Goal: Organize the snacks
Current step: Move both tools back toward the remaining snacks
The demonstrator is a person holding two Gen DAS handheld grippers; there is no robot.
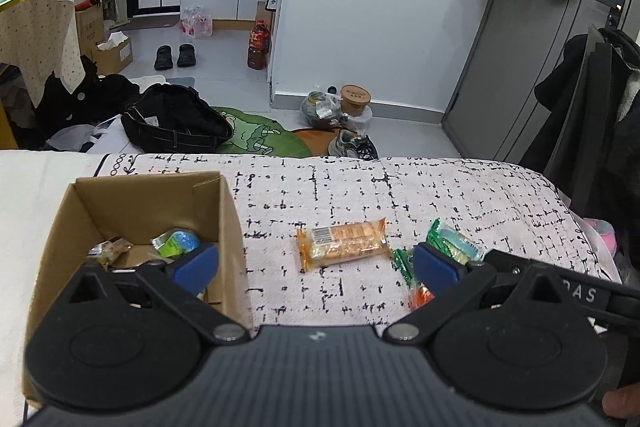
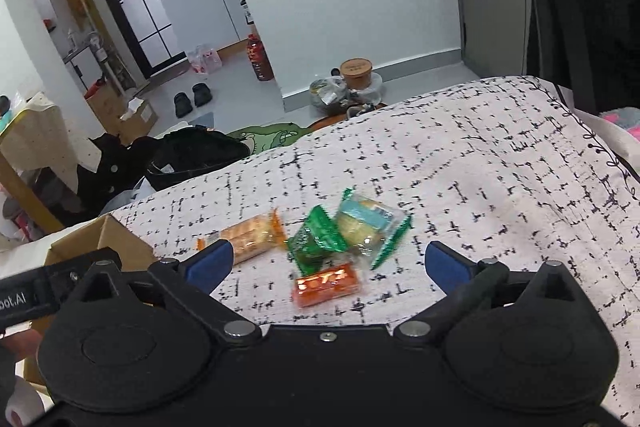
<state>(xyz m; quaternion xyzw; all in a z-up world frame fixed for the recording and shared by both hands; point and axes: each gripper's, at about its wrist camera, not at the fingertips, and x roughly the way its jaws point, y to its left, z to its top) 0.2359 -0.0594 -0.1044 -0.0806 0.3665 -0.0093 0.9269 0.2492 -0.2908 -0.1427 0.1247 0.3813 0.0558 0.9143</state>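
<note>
An open cardboard box stands on the patterned cloth at the left, with a green-and-blue snack and another wrapper inside. An orange biscuit pack lies on the cloth right of the box. My left gripper is open and empty, just in front of that pack. In the right wrist view, a small orange packet, a green packet and a teal-and-yellow snack lie clustered, with the biscuit pack to their left. My right gripper is open, straddling the orange packet.
The cloth-covered surface ends at a far edge, with the floor beyond holding a black bag, shoes and bottles. Dark coats hang at the right. The box corner shows at the left in the right wrist view.
</note>
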